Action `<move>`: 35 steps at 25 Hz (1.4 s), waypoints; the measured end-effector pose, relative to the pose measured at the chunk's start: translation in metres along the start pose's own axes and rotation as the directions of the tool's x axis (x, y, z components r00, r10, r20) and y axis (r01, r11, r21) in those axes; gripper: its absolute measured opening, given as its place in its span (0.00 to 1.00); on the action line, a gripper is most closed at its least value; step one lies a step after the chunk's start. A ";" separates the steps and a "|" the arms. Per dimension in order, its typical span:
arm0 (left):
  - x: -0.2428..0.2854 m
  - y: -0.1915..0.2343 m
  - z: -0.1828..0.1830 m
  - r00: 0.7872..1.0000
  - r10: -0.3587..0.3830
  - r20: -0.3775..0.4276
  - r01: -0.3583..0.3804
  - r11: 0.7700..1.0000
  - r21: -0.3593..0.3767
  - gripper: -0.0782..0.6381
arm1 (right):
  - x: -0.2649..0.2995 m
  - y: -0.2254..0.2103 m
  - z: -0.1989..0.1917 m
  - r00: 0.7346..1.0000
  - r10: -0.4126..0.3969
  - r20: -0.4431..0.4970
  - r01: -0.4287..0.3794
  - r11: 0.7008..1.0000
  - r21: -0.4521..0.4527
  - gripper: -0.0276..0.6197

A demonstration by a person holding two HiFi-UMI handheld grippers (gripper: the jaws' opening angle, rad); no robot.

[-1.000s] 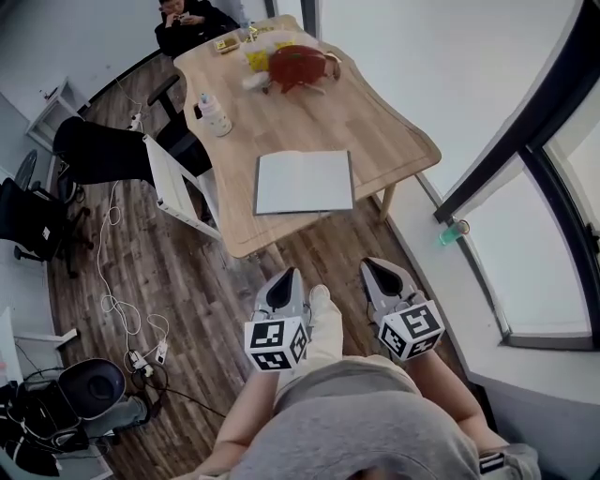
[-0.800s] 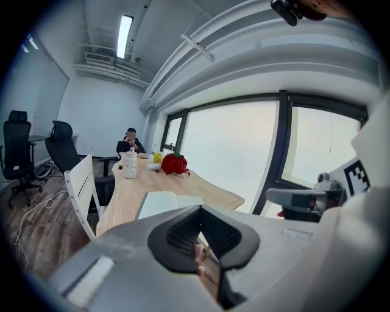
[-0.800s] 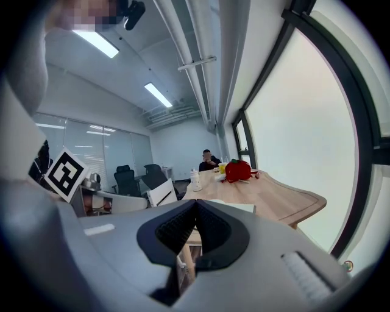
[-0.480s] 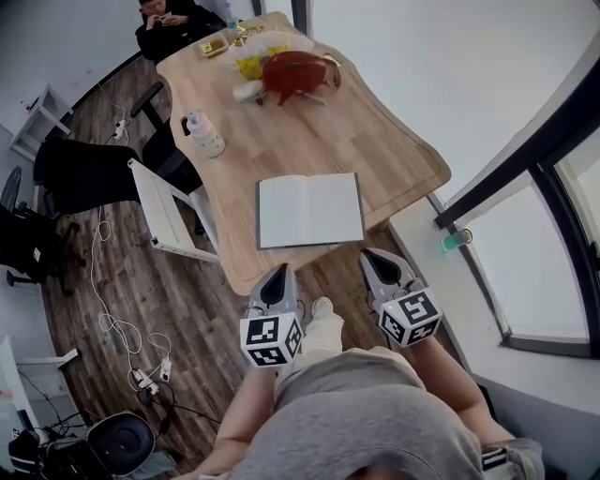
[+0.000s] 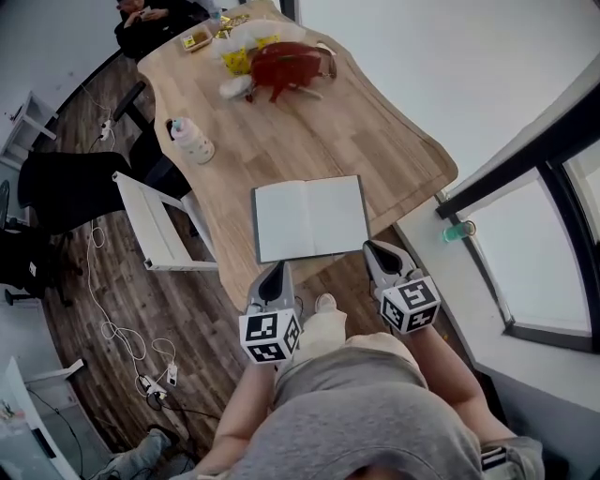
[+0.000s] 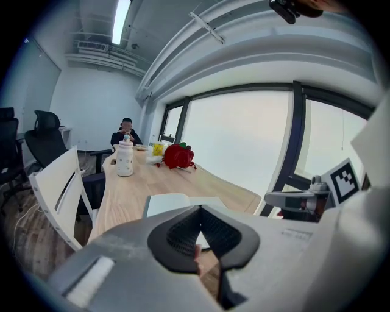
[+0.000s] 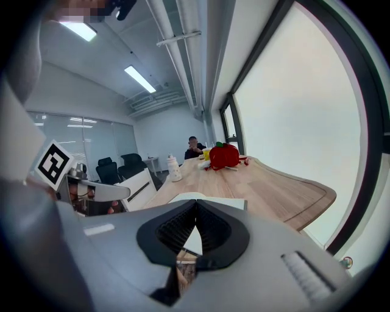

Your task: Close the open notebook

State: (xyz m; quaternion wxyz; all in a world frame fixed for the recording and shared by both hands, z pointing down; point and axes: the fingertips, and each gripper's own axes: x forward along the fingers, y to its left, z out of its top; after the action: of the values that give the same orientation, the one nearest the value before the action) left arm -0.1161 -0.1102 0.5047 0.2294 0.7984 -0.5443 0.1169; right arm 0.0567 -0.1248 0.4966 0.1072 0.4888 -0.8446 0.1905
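The open notebook (image 5: 309,218) lies flat with blank white pages up, near the front edge of the wooden table (image 5: 375,131). My left gripper (image 5: 277,274) hangs just short of that edge, below the notebook's left page, its jaws shut with nothing in them. My right gripper (image 5: 378,251) is at the notebook's lower right corner, also shut and empty. In the left gripper view the notebook (image 6: 167,202) shows just beyond the shut left gripper (image 6: 200,208). In the right gripper view the notebook (image 7: 210,201) lies right behind the closed right gripper (image 7: 195,203).
A red apple-shaped bag (image 5: 286,64) and yellow items sit at the table's far end, a white bottle (image 5: 192,141) at its left side. A white chair (image 5: 155,230) stands left of the table. A person (image 5: 150,19) sits at the far end. Green cup (image 5: 454,231) on the sill.
Both grippers have come forward toward the table; the notebook now sits right in front of their tips. Jaws stayed shut.
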 end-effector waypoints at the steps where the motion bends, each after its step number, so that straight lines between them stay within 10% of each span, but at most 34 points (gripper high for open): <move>1: 0.005 0.002 -0.002 1.000 -0.005 -0.008 0.005 1.000 -0.002 0.12 | 0.004 -0.005 -0.004 1.000 -0.008 -0.011 0.008 1.000 0.006 0.05; 35: 0.076 0.009 -0.036 0.991 0.007 -0.130 -0.004 1.000 0.026 0.12 | 0.048 -0.073 -0.134 0.934 0.060 -0.352 0.084 0.922 0.379 0.23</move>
State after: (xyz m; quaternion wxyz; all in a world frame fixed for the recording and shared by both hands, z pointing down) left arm -0.0938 -0.1571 0.5709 0.2538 0.7905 -0.5288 0.1763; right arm 0.0952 -0.1381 0.6515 0.1610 0.4628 -0.7534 0.4385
